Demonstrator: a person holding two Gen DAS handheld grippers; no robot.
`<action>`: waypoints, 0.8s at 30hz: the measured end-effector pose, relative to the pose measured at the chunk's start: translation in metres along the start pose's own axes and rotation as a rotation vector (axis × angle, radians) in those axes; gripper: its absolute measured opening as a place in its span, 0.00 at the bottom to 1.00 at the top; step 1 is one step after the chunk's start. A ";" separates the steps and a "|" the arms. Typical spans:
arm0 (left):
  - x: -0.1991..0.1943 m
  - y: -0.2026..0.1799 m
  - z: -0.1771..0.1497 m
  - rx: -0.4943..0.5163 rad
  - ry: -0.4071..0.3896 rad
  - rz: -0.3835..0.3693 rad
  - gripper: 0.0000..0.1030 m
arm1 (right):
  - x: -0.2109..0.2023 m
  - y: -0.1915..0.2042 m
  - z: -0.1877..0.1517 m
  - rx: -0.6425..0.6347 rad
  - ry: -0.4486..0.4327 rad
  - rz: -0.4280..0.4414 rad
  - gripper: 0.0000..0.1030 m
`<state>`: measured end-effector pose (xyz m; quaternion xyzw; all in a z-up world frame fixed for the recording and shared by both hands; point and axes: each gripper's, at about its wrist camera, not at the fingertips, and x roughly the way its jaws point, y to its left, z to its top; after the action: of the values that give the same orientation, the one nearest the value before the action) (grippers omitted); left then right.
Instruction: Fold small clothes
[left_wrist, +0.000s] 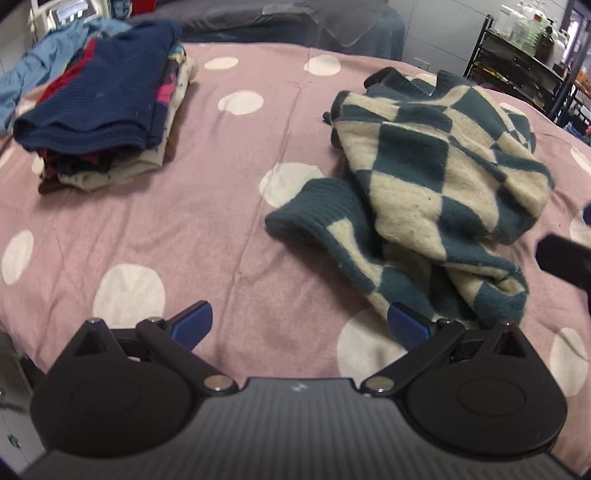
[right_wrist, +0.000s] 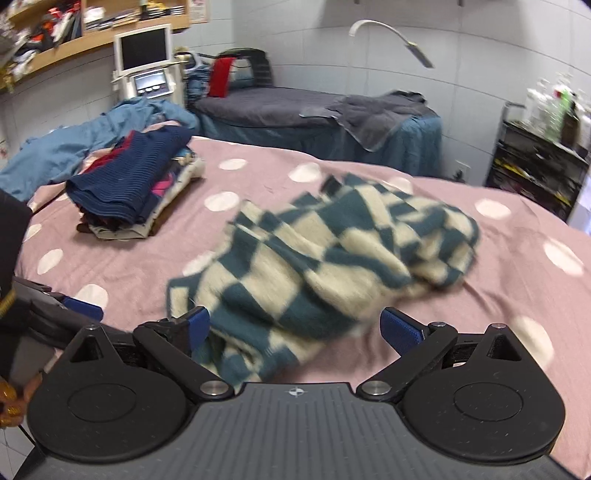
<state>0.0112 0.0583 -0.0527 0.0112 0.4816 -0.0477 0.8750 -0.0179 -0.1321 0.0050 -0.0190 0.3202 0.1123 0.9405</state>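
A crumpled teal-and-cream checkered sweater (left_wrist: 436, 184) lies on the pink polka-dot bedspread (left_wrist: 207, 229); it also shows blurred in the right wrist view (right_wrist: 317, 258). My left gripper (left_wrist: 299, 326) is open and empty, just left of the sweater's near hem, with its right pad touching the cloth edge. My right gripper (right_wrist: 293, 328) is open, with the sweater's near edge lying between its fingers. A stack of folded clothes topped by a navy sweater (left_wrist: 99, 107) sits at the far left and shows in the right wrist view (right_wrist: 136, 184) too.
Loose light-blue clothing (right_wrist: 85, 144) lies behind the stack. A grey-covered treatment bed (right_wrist: 317, 118) stands beyond the bedspread. A black shelf cart with bottles (right_wrist: 543, 158) is at the right. A white machine with a screen (right_wrist: 146, 62) stands at the back left.
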 end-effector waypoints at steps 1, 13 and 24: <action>0.000 0.000 0.000 0.010 -0.009 0.003 1.00 | 0.006 0.002 0.003 -0.021 0.012 0.002 1.00; 0.008 0.007 -0.010 0.049 0.030 -0.003 1.00 | 0.087 0.021 0.013 -0.219 0.109 0.009 0.33; 0.002 -0.018 -0.012 0.101 0.012 -0.044 1.00 | -0.030 -0.054 -0.013 -0.017 -0.051 -0.175 0.09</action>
<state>0.0008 0.0406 -0.0602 0.0448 0.4837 -0.0912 0.8693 -0.0366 -0.1923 0.0104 -0.0520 0.2924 0.0327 0.9543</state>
